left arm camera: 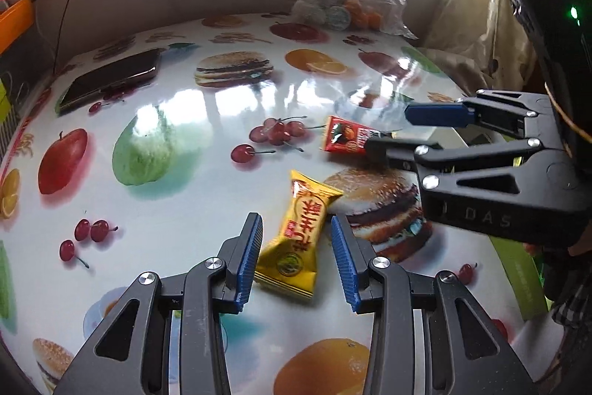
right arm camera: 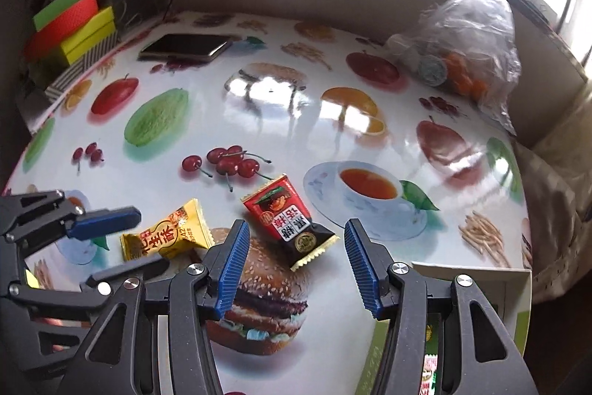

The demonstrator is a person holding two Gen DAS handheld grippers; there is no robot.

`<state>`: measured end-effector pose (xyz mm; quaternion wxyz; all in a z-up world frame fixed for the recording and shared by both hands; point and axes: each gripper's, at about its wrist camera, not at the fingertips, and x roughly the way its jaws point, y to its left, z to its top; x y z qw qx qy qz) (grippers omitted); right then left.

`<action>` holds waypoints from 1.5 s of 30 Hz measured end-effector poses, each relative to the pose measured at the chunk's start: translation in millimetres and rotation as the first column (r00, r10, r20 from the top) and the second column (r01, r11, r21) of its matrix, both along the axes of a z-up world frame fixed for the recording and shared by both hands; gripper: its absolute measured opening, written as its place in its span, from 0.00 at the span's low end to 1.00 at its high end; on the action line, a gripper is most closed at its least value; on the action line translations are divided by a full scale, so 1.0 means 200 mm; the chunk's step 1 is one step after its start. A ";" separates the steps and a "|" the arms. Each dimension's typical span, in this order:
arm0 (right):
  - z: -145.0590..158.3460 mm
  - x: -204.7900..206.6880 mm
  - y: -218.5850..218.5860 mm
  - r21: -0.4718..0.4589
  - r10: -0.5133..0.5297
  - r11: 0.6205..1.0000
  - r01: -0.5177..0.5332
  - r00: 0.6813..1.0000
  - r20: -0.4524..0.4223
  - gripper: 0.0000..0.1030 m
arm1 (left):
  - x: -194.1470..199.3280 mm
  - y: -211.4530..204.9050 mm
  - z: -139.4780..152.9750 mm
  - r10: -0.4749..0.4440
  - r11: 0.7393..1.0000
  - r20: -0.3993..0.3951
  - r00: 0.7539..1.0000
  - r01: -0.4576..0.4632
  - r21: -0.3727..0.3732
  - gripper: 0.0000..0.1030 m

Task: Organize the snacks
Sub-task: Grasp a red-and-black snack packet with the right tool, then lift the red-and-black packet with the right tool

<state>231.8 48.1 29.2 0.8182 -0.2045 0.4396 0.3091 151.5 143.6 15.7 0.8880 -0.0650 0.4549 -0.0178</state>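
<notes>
At the table's far edge, clear plastic bag (right arm camera: pixel 477 43) holding oranges, left gripper (left arm camera: pixel 296 260) and right gripper (right arm camera: pixel 294 265) both apart.

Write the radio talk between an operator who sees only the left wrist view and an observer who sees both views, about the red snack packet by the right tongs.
Operator: The right tongs cover one end of the red snack packet. What does that end look like?
Observer: It is black, with a crimped gold edge.
Operator: Do those tongs already grip the packet?
Observer: No. In the right wrist view they stand open, and the packet lies flat on the table between the fingers; neither pad appears to press on it.
</notes>
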 end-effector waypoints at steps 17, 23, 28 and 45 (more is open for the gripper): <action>-0.10 0.09 0.08 -0.083 0.108 0.990 -0.113 0.992 -0.066 0.52 | 0.04 0.04 -0.04 -0.015 1.000 -0.027 1.000 0.015 -0.018 0.39; -0.13 0.11 0.09 -0.094 0.130 0.986 -0.138 0.988 -0.087 0.52 | 0.06 0.04 -0.05 -0.021 1.000 -0.039 0.999 0.020 -0.017 0.39; -0.14 0.13 0.09 -0.077 0.122 0.989 -0.129 0.988 -0.090 0.52 | 0.07 0.04 -0.05 -0.015 1.000 -0.038 0.999 0.014 -0.026 0.39; -0.14 0.15 0.07 -0.018 0.073 0.997 -0.075 0.990 -0.124 0.30 | 0.07 0.06 -0.06 0.004 1.000 -0.030 1.000 -0.004 -0.026 0.38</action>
